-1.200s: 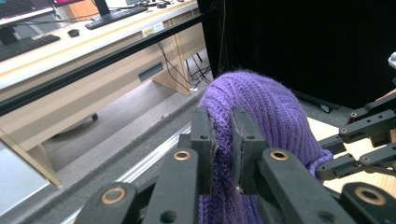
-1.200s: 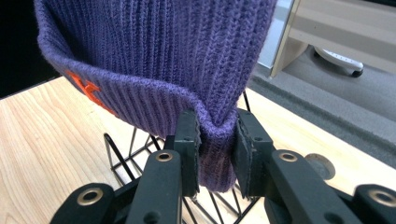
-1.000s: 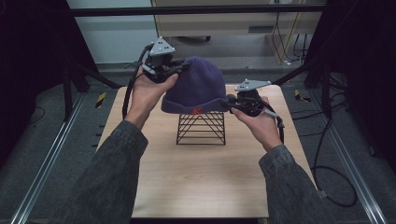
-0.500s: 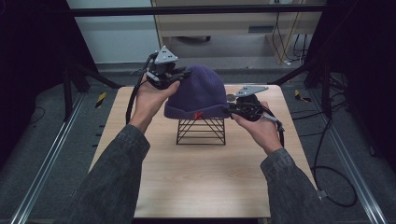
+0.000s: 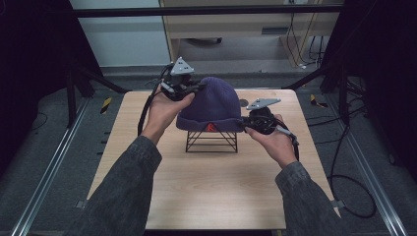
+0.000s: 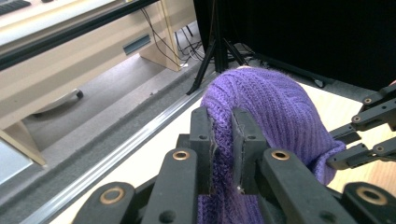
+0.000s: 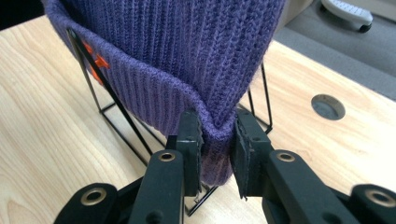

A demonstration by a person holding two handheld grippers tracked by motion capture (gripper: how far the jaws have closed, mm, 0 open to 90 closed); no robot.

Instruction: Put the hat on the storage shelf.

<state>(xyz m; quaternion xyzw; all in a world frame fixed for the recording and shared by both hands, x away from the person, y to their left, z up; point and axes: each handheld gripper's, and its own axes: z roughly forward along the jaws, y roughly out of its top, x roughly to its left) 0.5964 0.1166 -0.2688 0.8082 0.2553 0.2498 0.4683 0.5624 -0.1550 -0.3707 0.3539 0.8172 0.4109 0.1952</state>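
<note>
A purple knitted beanie (image 5: 212,104) sits over the top of a black wire stand (image 5: 211,141), which stands near the middle of the wooden bench (image 5: 206,191). The left tongs (image 5: 186,88) are clamped on a fold of knit at the far left side of the beanie, above the stand. The right tongs (image 5: 248,123) are clamped on the folded brim at the beanie's right edge, level with the top of the stand. In the right gripper view the brim (image 7: 154,100) hangs around the stand's upper wires, with a small orange mark (image 7: 95,63) on its front. A round hole (image 7: 328,106) lies in the bench beyond the stand.
</note>
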